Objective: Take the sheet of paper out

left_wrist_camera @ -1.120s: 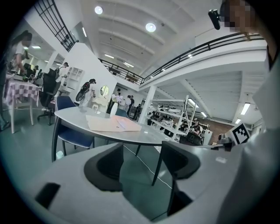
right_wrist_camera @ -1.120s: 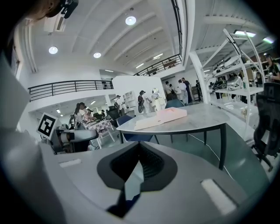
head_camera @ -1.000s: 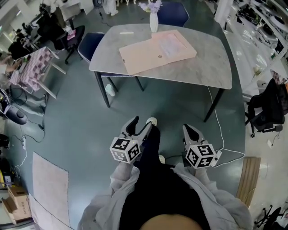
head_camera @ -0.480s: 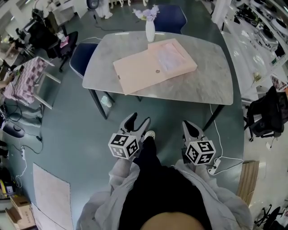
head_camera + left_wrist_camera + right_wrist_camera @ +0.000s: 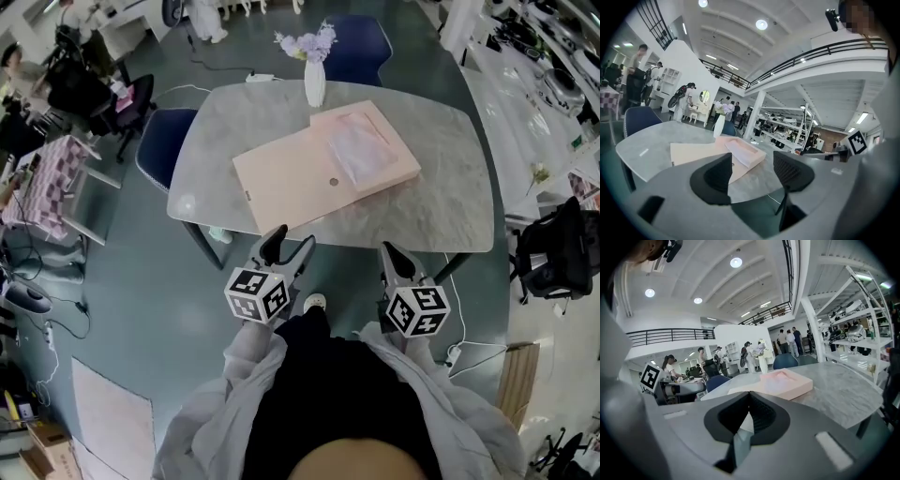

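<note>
A flat pink box (image 5: 366, 150) lies open on the grey marble table (image 5: 450, 202), its lid (image 5: 281, 183) folded out to the left. Pale paper (image 5: 354, 142) lies inside the tray. Both grippers hover at the table's near edge, short of the box. My left gripper (image 5: 289, 242) is open with nothing between its jaws; in the left gripper view (image 5: 752, 171) the box (image 5: 740, 152) shows beyond the gap. My right gripper (image 5: 391, 253) is shut on nothing, and the right gripper view (image 5: 750, 401) shows the box (image 5: 785, 380) ahead.
A white vase with purple flowers (image 5: 314, 75) stands at the table's far edge behind the box. Blue chairs (image 5: 164, 141) (image 5: 361, 37) stand at the left and far sides. A black chair (image 5: 558, 248) is at the right, and a checked table (image 5: 47, 178) at the left.
The person has walked up to the table, which now sits closer in the head view. Both grippers have come from over the floor to the table's near edge, their jaws unchanged.
</note>
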Tool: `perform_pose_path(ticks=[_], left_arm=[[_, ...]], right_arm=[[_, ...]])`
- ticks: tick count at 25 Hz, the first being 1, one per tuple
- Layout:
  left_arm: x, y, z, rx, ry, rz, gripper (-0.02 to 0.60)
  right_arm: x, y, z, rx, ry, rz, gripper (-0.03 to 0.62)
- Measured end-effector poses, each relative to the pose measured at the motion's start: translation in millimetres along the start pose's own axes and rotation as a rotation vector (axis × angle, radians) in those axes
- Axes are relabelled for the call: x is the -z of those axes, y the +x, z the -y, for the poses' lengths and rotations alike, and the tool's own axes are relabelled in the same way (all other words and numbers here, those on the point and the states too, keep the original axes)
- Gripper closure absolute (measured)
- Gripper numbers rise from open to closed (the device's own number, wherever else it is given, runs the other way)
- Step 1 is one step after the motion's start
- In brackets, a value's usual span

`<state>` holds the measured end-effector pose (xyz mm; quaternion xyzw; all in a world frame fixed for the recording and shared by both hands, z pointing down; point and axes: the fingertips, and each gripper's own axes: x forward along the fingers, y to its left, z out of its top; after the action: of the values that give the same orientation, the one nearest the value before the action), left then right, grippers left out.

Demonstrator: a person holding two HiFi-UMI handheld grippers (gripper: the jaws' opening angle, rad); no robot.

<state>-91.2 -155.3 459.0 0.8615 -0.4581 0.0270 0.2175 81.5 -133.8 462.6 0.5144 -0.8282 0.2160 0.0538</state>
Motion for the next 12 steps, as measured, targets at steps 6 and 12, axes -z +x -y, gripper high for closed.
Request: perform_pose_path(ticks=[6,12], left_arm=[[-7,31,-33,0.024,-0.014,-0.035,0.313],[-18,61,-59,0.055,-0.029,-0.050,0.313]], right_arm=[[-8,44,10,0.026,0.026,-0.005,0.583],[-16,81,22,0.051,0.031,-0.004,0.583]])
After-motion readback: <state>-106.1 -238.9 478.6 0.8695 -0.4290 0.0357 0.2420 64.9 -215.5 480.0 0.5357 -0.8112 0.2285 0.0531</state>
